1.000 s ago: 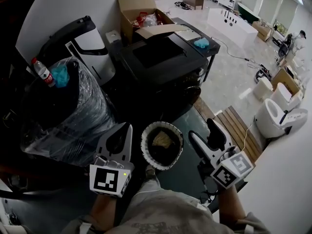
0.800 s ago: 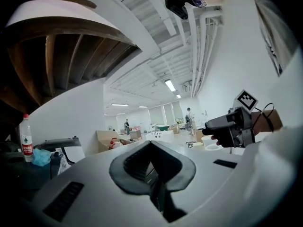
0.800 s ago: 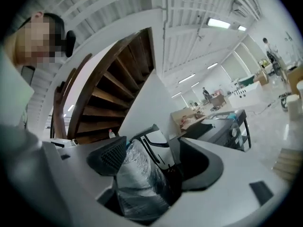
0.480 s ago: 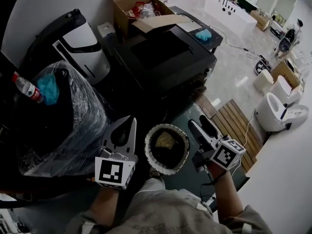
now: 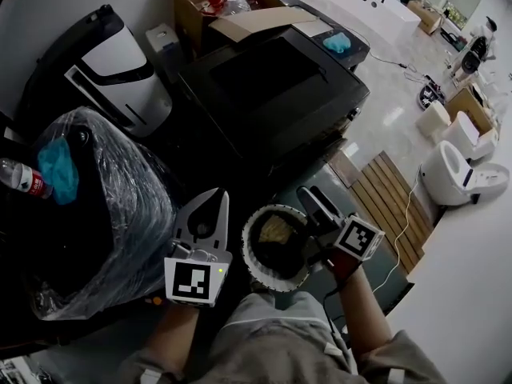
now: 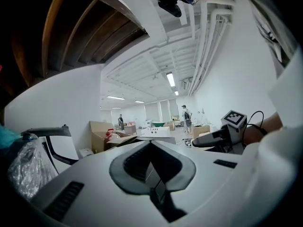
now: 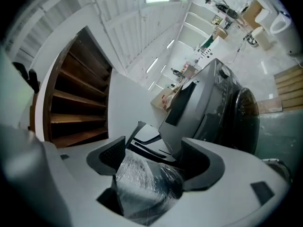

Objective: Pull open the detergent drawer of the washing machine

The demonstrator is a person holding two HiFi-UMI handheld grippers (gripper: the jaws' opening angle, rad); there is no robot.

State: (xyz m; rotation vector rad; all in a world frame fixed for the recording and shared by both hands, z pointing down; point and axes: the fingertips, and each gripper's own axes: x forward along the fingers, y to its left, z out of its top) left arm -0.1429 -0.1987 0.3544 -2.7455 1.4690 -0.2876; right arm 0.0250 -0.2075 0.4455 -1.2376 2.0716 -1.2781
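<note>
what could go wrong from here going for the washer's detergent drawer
The right gripper, jaws open, hangs over the edge of the round basket; moving on, it might clip the rim. The washing machine front is dark, and I cannot make out the drawer, so a grab may land wrong. The plastic-wrapped bundle crowds the left gripper.

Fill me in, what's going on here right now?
A person stands over the dark washing machine with a gripper in each hand. Neither touches the machine, so the drawer pull has not begun. The left gripper has its jaws together and empty; the right gripper has its jaws apart, holding nothing. A round basket shows between them in the head view.
</note>
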